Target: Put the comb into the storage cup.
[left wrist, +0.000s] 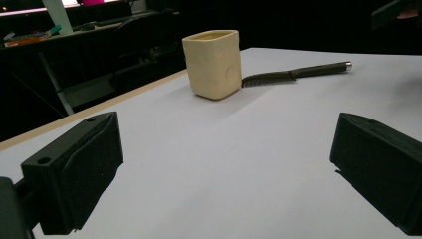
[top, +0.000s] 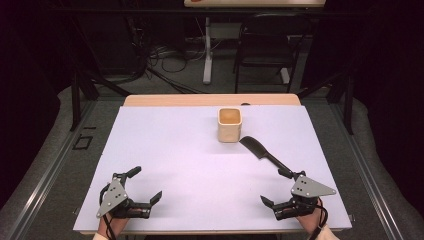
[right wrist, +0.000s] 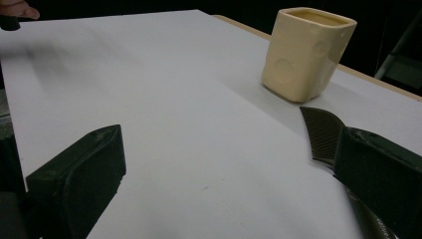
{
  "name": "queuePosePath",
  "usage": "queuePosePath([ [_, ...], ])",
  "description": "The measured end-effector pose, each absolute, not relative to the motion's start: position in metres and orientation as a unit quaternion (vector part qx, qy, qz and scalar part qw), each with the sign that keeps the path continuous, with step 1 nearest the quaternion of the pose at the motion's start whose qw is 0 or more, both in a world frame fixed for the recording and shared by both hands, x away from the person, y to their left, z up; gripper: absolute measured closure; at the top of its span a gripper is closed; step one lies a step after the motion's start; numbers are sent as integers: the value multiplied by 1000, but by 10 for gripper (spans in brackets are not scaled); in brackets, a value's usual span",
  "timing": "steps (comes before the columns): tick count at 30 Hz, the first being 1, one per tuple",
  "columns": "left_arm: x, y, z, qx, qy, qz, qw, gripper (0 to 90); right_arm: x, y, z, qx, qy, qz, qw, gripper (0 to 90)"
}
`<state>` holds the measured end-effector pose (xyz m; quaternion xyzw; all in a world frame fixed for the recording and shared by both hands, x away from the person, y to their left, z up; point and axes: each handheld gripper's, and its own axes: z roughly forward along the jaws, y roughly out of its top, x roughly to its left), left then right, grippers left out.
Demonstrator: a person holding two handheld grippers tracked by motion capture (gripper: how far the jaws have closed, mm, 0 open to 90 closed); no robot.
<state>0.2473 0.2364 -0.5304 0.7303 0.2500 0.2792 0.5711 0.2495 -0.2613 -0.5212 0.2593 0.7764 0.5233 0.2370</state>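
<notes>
centrally, toward the far edge of the white table, a cream square cup is set upright; a black comb is laid just beside it, teeth end near the cup. both the left gripper and the right gripper are held at the near edge with jaws spread wide and nothing grasped; the comb's handle is seen right by one jaw of the right gripper.

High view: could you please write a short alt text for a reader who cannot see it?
A cream square cup stands on a white table, with a black comb lying just to its right. At the near edge, a person holds the left gripper and right gripper, both open and holding nothing.
</notes>
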Motion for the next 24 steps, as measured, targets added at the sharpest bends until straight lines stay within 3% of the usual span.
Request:
queuePosePath([
  [24,248,236,-531,732,254,281,567,3,274,-264,-517,309,796,472,218,0],
])
